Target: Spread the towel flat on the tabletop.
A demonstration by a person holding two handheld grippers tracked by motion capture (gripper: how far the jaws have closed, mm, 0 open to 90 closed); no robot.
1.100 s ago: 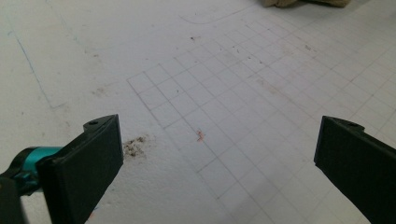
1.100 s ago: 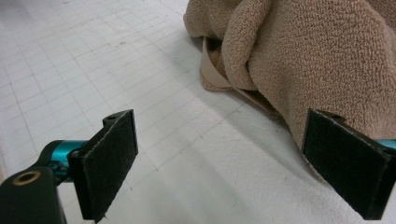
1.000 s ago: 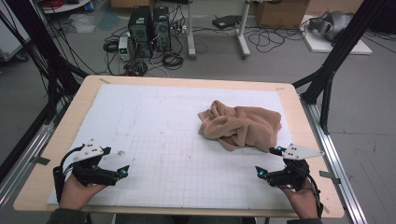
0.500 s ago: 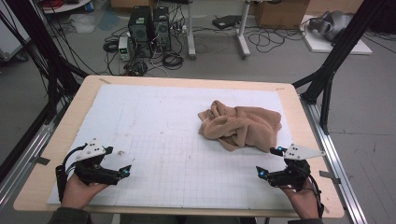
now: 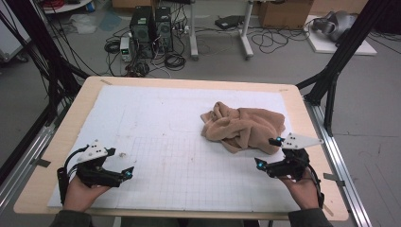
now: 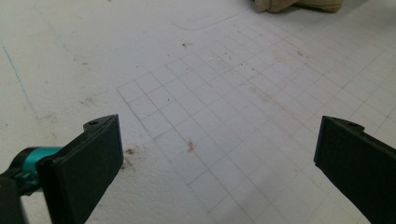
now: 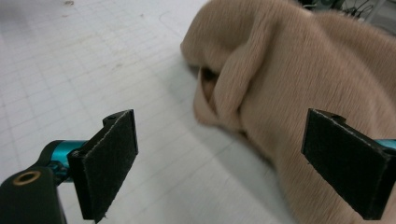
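Towel (image 5: 246, 128) tan, fuzzy, crumpled in heap nr right hand-held gripper (image 5: 267, 152).

Towel (image 6: 294, 4) was cut off by the top edge in my left gripper view, just a tan sliver showing. In my right gripper view the towel ran off the right and bottom edges, its near folds blurred; the dark gap under one fold hid whatever lay inside. My right gripper's (image 7: 224, 163) far jaw was clipped at the right edge there. From the high view, the towel's underside and inner layers were hidden by its own bunching.
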